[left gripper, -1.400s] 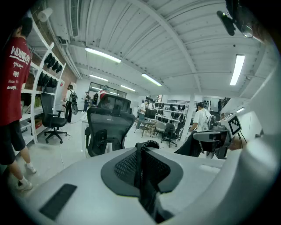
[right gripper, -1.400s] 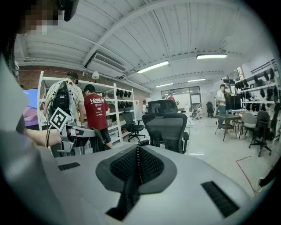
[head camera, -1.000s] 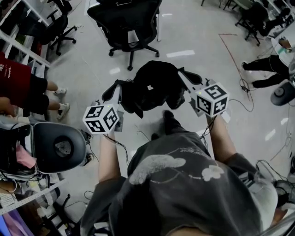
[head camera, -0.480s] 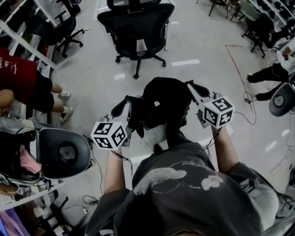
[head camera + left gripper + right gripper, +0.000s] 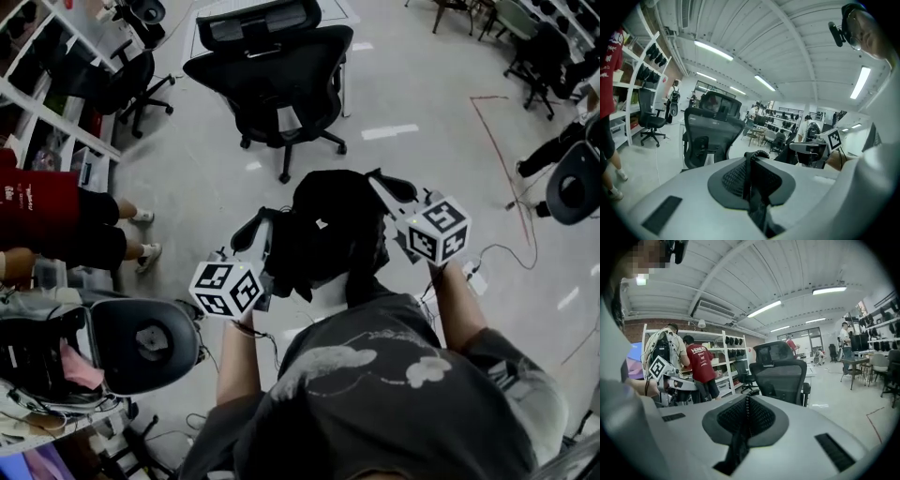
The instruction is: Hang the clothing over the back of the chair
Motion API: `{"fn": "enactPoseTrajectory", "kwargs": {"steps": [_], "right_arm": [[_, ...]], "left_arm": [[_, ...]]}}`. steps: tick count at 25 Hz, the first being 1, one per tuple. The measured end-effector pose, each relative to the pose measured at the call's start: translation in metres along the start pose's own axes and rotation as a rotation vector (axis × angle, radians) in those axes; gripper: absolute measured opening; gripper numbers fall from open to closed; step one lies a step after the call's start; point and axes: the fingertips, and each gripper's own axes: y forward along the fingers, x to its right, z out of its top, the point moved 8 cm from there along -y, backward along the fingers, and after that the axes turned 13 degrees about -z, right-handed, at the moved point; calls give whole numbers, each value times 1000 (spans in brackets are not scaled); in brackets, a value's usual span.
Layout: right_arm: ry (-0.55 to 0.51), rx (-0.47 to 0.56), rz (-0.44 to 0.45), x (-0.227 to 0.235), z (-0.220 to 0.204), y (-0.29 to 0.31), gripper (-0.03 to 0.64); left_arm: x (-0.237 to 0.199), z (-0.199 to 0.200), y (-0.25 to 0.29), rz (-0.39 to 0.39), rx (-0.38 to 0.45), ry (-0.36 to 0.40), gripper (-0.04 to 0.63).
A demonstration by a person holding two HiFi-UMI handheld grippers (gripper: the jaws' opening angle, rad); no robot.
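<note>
1. Left tool [image 5: 258,225]: the jaws are closed nearly all the way on a fold of the black garment [image 5: 333,230]. The left gripper view shows dark cloth pinched between the pads.
2. Right tool [image 5: 382,183]: the jaws are likewise pressed together, with a thin strip of the same cloth caught in the seam between them.
3. Garment position: it is carried in the air in front of the person's chest, bunched in a dark mass between the two tools. It is clear of the floor [image 5: 441,84] and touches no furniture.
4. Reason for the hold (judgement): gripping two separate edges at about the same height keeps the cloth off the floor. It should also let the cloth be spread into a sheet that can pass over a chair back.
5. Target: a black mesh office chair [image 5: 272,66] stands ahead, well apart from the garment. Both gripper views look along the jaws straight at it, so the tools are aimed at it.
6. Against the earlier frames: the chair now sits lower and fuller in the head view, with its headrest now visible. The tools and garment have closed part of the gap. Both grips are unchanged and the cloth is as bunched as before. Approach stage; draping has not begun.
</note>
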Motion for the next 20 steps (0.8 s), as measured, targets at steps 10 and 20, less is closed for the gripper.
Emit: {"fn": "enactPoseTrajectory", "kwargs": {"steps": [10,20], "right_arm": [[38,47,-18,119,37,66,-3],[75,124,-98,203,68,102,-3]], "left_arm": [[-26,57,142,-87,-16,22,12],[-40,110,263,-183,-20,100,12]]}}
